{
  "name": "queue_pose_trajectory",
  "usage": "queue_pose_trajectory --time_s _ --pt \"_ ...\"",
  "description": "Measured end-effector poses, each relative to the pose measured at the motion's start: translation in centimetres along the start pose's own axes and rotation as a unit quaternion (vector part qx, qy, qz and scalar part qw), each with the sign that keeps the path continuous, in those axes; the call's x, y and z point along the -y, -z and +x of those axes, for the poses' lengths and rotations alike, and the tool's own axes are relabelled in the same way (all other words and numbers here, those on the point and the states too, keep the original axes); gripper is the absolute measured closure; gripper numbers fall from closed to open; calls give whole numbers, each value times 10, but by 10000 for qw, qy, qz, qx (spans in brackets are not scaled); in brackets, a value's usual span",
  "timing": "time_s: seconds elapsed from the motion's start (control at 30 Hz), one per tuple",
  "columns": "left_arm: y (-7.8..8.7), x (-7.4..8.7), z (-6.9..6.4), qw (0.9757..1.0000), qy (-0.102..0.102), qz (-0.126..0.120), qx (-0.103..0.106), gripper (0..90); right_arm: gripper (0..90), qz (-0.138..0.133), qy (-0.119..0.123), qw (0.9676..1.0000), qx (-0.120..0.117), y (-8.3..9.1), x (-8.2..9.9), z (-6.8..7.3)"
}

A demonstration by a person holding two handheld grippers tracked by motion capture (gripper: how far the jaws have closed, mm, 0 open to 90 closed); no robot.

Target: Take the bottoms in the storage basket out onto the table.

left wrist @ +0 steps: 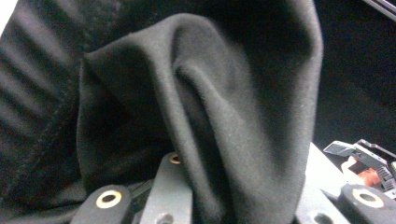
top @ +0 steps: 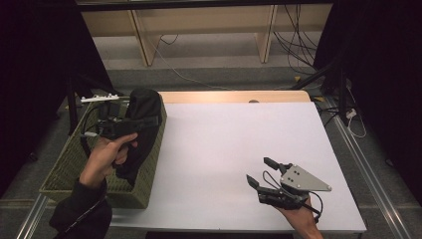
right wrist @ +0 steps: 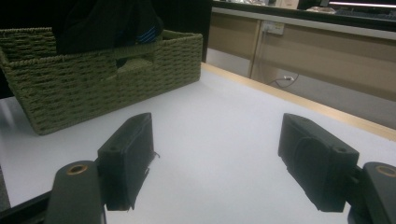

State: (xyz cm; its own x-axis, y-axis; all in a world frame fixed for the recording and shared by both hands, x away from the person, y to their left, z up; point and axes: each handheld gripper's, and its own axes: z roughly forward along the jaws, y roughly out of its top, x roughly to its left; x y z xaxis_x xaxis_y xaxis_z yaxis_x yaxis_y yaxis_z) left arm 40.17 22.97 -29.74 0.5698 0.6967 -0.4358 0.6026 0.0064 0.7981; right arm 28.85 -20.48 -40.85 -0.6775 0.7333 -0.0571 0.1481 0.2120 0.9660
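Black garment pinched in the left gripper, partly lifted over the woven basket.
The jaws are clamped tight on a fold, with the cloth draping down past them into the basket; a thin pinch could slip, or the hanging tail could snag the rim. The right gripper rests on the white table, jaws wide apart and empty, well away from it.

This looks like a lab or recording studio set up for data collection. A white table stands on a metal frame between black curtains at nine and three o'clock. At twelve o'clock, loose cables trail over a grey floor beneath a plain wooden bench, with a wall socket nearby.
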Motion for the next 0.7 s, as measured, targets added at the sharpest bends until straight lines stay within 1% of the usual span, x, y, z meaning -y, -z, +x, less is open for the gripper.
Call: queue_pose_trajectory --time_s 0.13,0.33,0.47,0.57,0.7 --pt "-8 -3 -7 9999 -91 41 78 805 275 -5 11 10000 -5 0 0 0" --pt "-19 -8 -22 9994 -247 79 221 805 275 1 11 10000 0 0 0 0" --pt "-26 -10 -34 9984 -355 121 419 805 276 4 18 10000 6 0 0 0" --pt "-33 -12 -45 9975 -453 172 521 806 275 7 12 10000 6 0 0 0" --pt "-42 -13 -57 9955 -520 217 764 805 275 -5 21 10000 1 0 0 0"
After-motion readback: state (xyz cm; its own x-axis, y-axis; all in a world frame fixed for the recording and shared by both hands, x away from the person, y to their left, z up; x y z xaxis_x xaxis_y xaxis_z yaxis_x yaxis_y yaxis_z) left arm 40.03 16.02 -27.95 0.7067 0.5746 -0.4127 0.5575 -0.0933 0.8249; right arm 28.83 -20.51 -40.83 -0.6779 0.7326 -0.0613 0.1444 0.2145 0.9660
